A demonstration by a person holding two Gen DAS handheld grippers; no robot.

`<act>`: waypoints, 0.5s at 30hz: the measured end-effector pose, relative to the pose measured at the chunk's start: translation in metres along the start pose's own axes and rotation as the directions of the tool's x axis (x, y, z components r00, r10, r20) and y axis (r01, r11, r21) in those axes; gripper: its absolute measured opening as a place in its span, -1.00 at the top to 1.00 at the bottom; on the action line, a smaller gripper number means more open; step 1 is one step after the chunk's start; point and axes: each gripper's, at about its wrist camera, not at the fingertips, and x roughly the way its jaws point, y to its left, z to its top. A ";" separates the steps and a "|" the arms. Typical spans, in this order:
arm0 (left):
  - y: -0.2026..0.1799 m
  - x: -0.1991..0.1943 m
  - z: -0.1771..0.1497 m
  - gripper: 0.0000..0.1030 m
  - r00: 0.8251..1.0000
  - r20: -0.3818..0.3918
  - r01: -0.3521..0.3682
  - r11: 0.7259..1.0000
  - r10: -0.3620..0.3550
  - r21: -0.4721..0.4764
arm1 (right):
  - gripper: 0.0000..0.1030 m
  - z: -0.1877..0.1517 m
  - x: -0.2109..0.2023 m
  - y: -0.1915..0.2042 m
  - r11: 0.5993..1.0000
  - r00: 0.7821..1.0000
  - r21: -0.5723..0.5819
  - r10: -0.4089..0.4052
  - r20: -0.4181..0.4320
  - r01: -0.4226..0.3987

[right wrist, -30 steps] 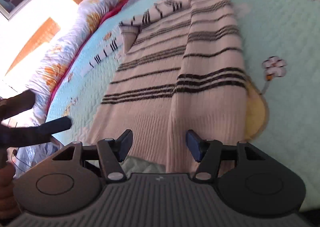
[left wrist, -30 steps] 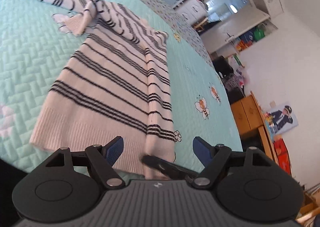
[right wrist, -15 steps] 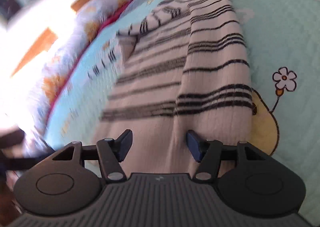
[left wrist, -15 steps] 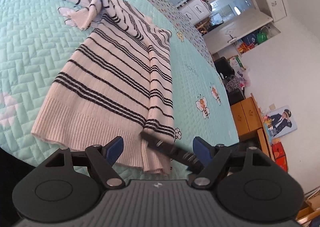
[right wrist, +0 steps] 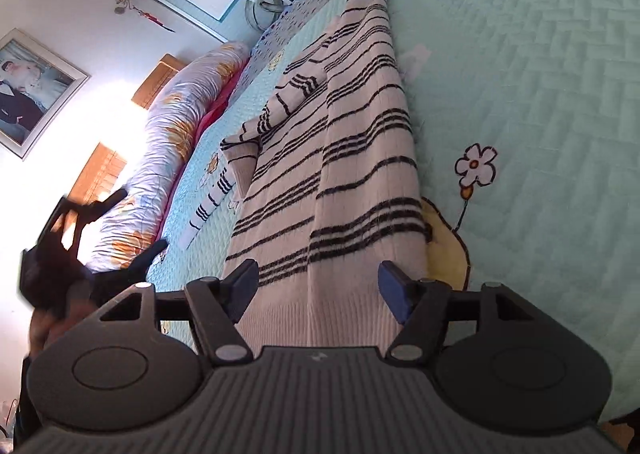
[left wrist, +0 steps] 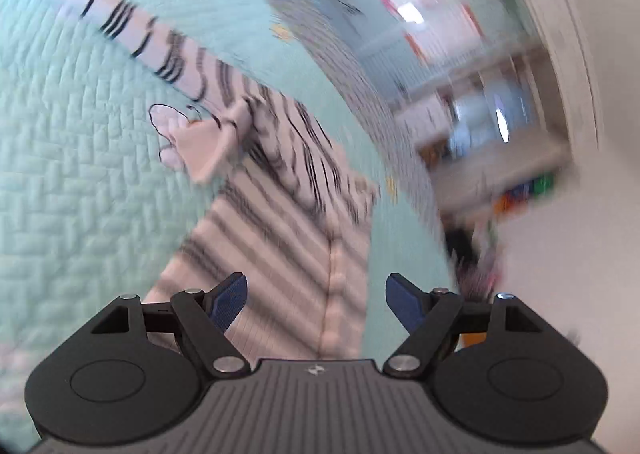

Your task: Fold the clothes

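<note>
A white sweater with black stripes (right wrist: 352,158) lies flat on the mint quilt (right wrist: 540,102), with its right side folded in over the body. One sleeve (right wrist: 208,202) stretches out to the left. My right gripper (right wrist: 319,288) hovers over the ribbed hem; its jaws are opening and the pads press on nothing. The left wrist view is blurred by motion: my left gripper (left wrist: 316,302) is open above the sweater's body (left wrist: 280,234), empty, with the outstretched sleeve (left wrist: 120,18) far ahead. In the right wrist view the left gripper (right wrist: 140,219) shows dark at the far left.
A rolled floral duvet (right wrist: 180,126) lies along the bed's far side under a bright window. A framed photo (right wrist: 28,90) hangs on the wall. Blurred shelves (left wrist: 500,134) stand beyond the bed's right edge. A hand (right wrist: 52,322) holds the left gripper.
The left gripper has swept across and rolled; the hem and the right gripper's finger have left its view. The right gripper's jaws have widened a little and its view has rolled.
</note>
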 end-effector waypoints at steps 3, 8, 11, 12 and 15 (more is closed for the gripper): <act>0.031 0.037 0.022 -0.54 0.999 0.037 0.004 0.968 0.006 -0.252 | -0.30 0.003 0.005 -0.001 1.000 1.000 0.002 -0.003 -0.011 0.003; 0.087 0.090 0.030 -0.54 0.995 0.098 0.082 0.791 -0.028 -0.606 | -0.30 0.007 0.011 -0.007 1.000 1.000 0.021 -0.005 -0.024 0.006; 0.106 0.106 0.037 -0.54 0.984 0.176 0.133 0.711 -0.013 -0.690 | -0.30 0.010 0.013 -0.010 0.999 0.999 0.032 -0.002 -0.033 0.003; 0.109 0.110 0.040 -0.54 0.979 0.201 0.156 0.690 -0.016 -0.706 | -0.30 0.011 0.013 -0.011 0.999 0.999 0.034 -0.001 -0.037 0.002; 0.117 0.118 0.049 -0.54 0.966 0.259 0.212 0.630 -0.018 -0.747 | -0.30 0.012 0.015 -0.015 0.999 0.999 0.044 0.001 -0.048 0.001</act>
